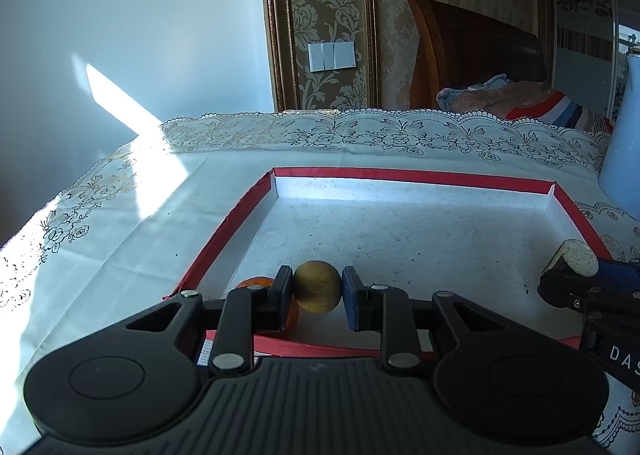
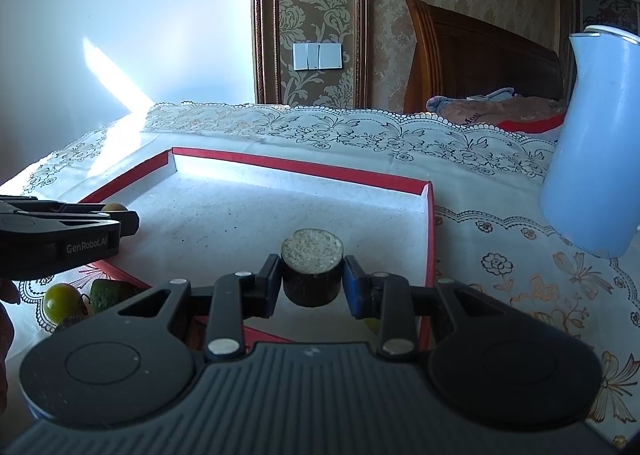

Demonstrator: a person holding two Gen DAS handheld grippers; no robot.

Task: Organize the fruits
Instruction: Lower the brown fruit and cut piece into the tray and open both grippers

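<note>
Over the near edge of the red-rimmed tray [image 1: 416, 179], your left gripper [image 1: 317, 289] is clenched on a round tan fruit [image 1: 317, 286]; an orange fruit [image 1: 256, 282] lies just behind its left finger. Your right gripper [image 2: 312, 281] grasps a dark cut fruit piece [image 2: 312, 271], pale face up, above the tray's right side. Yellow-green fruits [image 2: 62, 301] sit on the cloth, near left.

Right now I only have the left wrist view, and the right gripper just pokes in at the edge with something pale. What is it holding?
Observer: The right gripper is shut on a dark-skinned cut fruit piece, pale flat face up, over the red-rimmed box.
Operator: Any fruit outside the box?
Observer: Yes. A yellow-green round fruit and a green fruit lie on the tablecloth by the box's near left corner.
</note>
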